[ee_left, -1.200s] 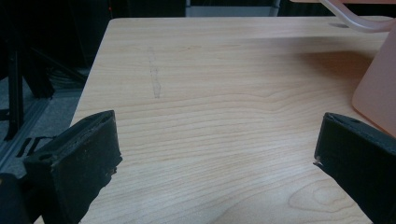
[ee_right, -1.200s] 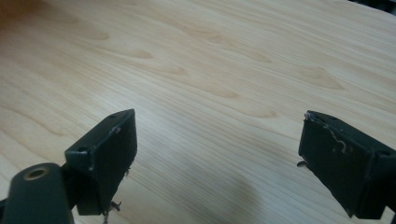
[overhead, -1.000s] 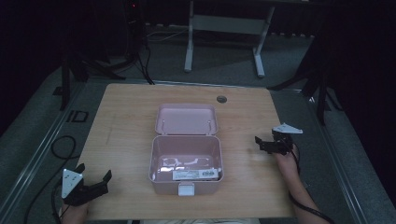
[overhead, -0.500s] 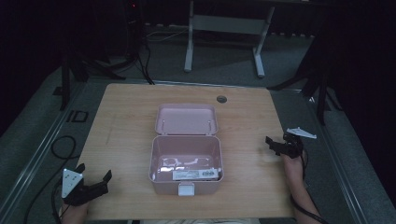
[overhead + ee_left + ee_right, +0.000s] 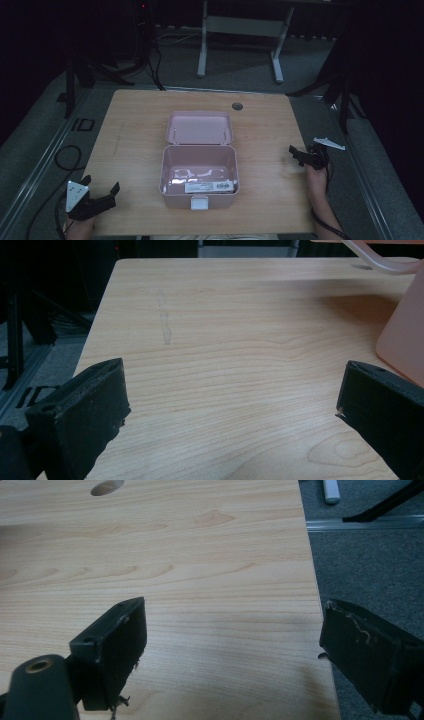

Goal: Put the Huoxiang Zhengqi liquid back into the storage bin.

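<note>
Scene: I am looking down on a wooden table [image 5: 130,130] with a pink box [image 5: 199,172] at its middle, lid [image 5: 200,128] thrown back flat behind it.
Box contents: a white label [image 5: 209,186] and some clear wrapping lie on the floor of the box; I cannot tell more.
Left gripper [image 5: 95,199]: jaws spread wide, holding nothing; the box sits ahead of them, off to their right, its pink wall [image 5: 404,335] just past the right jaw.
Right gripper [image 5: 300,156]: jaws released and empty at the table's edge, the box well apart from them.
Step, as I judge it: approach the box; I would keep both jaws wide and come in level.
Change: over the last second my right gripper has drawn outward from the box; my left has stayed put.
</note>
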A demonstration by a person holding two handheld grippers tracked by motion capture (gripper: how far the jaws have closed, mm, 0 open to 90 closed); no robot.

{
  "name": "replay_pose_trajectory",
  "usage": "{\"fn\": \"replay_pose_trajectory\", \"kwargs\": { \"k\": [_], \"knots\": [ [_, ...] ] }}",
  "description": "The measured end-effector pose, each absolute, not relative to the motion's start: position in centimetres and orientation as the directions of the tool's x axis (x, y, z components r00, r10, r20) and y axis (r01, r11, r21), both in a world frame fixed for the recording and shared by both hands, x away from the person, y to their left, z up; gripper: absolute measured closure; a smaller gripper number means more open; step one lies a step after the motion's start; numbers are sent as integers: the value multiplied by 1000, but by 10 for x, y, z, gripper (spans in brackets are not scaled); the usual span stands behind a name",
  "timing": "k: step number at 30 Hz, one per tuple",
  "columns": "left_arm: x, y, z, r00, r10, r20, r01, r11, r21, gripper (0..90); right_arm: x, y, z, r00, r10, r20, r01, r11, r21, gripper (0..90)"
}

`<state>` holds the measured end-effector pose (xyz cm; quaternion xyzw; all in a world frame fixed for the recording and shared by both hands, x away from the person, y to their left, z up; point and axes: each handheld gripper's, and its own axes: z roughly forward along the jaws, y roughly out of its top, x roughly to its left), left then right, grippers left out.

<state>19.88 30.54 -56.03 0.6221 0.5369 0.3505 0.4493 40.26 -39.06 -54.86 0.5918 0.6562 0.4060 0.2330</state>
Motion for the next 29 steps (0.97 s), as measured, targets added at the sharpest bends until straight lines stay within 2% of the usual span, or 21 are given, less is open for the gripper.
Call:
{"fn": "replay_pose_trajectory", "kwargs": {
  "k": [29],
  "knots": [
    [199,306,-560,179,982,-53,353,-14,935,3,403,-391,-554,-168,977,133,600,-6,800,116]
  ]
}}
